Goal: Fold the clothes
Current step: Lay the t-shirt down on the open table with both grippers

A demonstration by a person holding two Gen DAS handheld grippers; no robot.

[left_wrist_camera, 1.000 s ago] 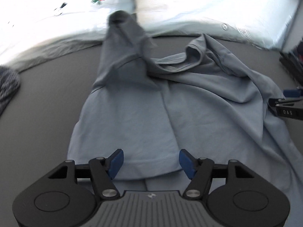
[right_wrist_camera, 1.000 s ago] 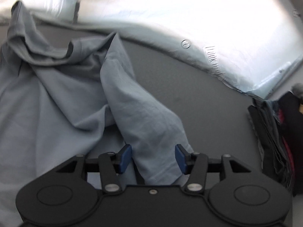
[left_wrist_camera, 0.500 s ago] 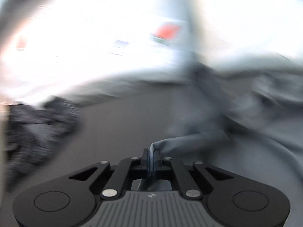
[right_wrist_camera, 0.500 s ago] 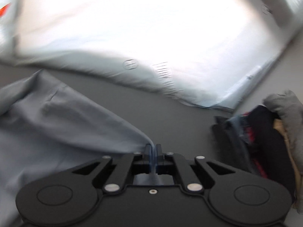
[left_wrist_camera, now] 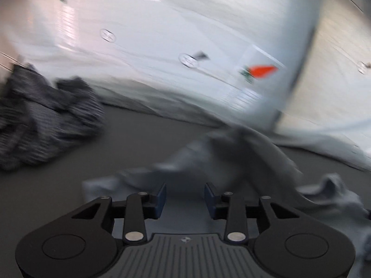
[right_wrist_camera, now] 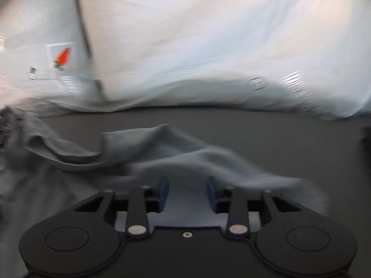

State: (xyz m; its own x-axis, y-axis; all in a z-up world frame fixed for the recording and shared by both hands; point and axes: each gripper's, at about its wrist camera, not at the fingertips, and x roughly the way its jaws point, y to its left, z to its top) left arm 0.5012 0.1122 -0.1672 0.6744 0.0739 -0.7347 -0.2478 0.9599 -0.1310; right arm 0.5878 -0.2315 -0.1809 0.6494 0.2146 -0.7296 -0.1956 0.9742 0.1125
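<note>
Presently, the left gripper and right gripper were both found spread wide, nothing held between the blue pads. The crumpled grey-blue cotton garment was seen lying on the dark grey surface, directly ahead of both tools.

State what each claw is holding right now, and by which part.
Nothing is held. The left claw and the right claw are both open, with the blue-grey shirt lying loose on the dark surface in front of them.
</note>
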